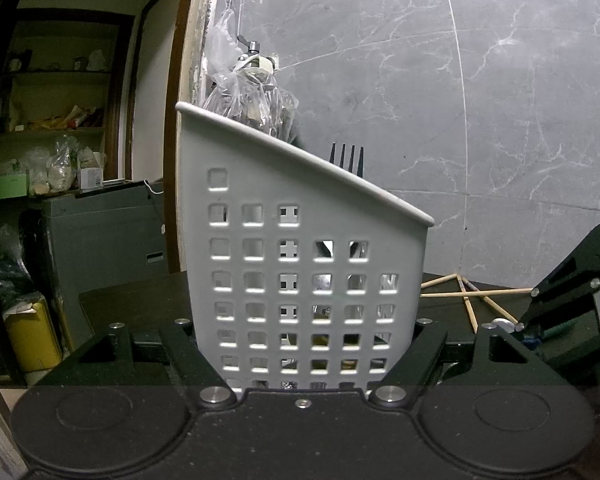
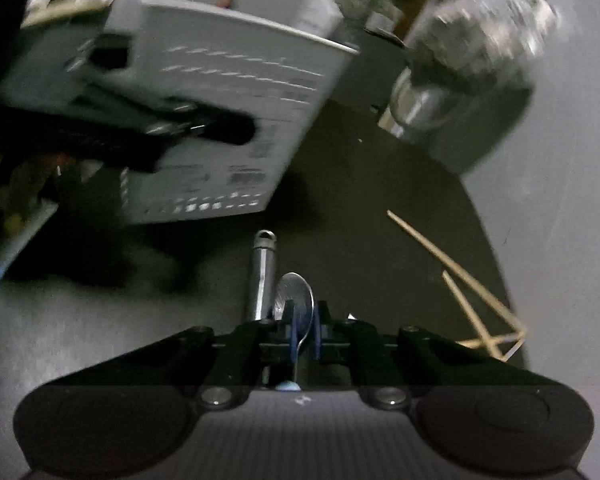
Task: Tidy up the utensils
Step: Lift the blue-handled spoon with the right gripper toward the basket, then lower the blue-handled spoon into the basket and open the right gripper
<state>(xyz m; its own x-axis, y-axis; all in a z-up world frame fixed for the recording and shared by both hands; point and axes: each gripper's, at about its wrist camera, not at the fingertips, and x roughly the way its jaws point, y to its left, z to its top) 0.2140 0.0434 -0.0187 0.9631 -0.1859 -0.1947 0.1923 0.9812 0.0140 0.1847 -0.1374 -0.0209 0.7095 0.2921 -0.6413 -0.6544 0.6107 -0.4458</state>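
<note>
Both wrist views near caddy (image 1: 304,264)

A dark tabletop (image 2: 360,200) carries the goods. On it stands a white perforated utensil caddy (image 1: 300,264), upright. Pale wooden chopsticks (image 1: 472,294) lie crossed on the dark surface beside the caddy, and a metal handle (image 2: 262,276) rests flat nearer the front edge

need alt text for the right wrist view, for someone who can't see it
The right tool is shut on a metal spoon above a dark table, beside a metal handle. Behind, blurred, the left tool grips a white perforated utensil caddy; wooden chopsticks lie scattered to the right.
</note>
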